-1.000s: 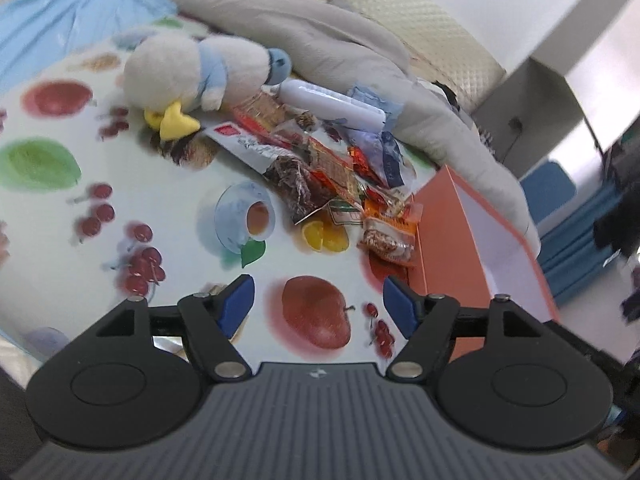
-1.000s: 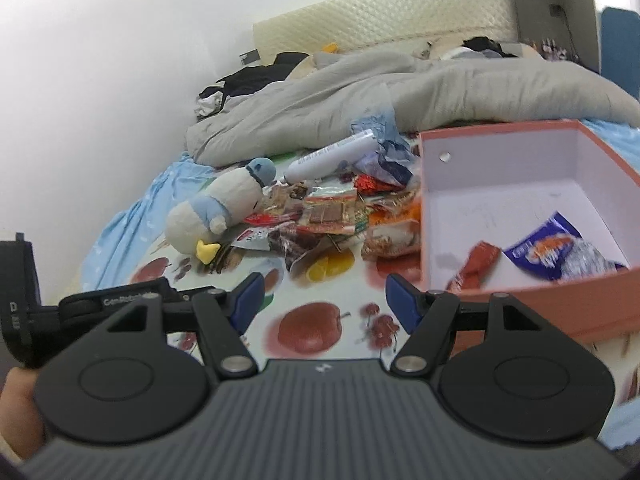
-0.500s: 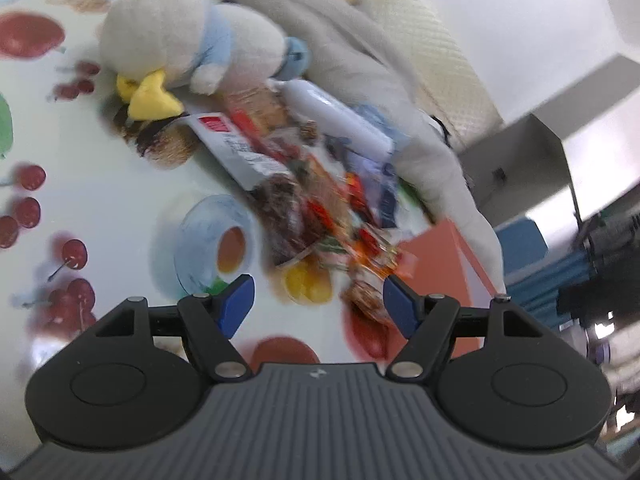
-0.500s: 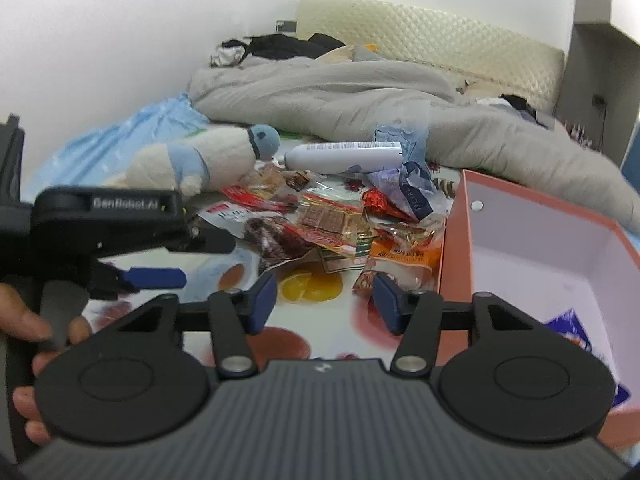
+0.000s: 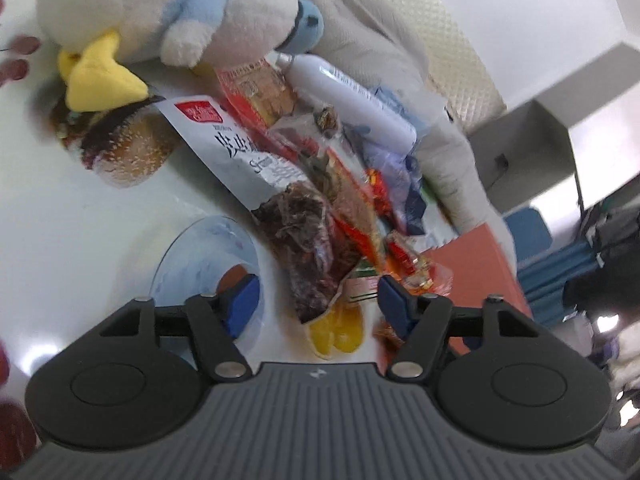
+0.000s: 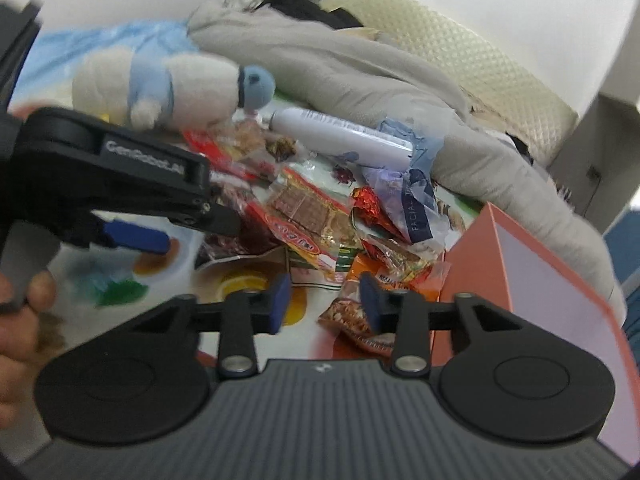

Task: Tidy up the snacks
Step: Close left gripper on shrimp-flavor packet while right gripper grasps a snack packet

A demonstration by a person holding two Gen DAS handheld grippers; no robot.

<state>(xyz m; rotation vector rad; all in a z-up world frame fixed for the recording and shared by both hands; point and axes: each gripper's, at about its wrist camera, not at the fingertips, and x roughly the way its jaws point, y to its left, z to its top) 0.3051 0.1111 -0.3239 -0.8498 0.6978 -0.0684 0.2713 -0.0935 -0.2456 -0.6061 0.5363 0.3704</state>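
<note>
Both claws have dropped closer to the snack pile (image 6: pixel 320 220) on the bed, beside the orange box (image 6: pixel 532 280). Left claw (image 5: pixel 318 300) and right claw (image 6: pixel 324 300) have been narrowing, each gaping and empty.

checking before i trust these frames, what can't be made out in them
- Orange box: contents hidden by its near wall, right wrist view; right edge cuts it off.
- Plush toy: top cut off, left wrist view.
- Snack pile: lower packets buried; small print blurred.
- Hand: mostly cut off by the left edge, right wrist view.
</note>
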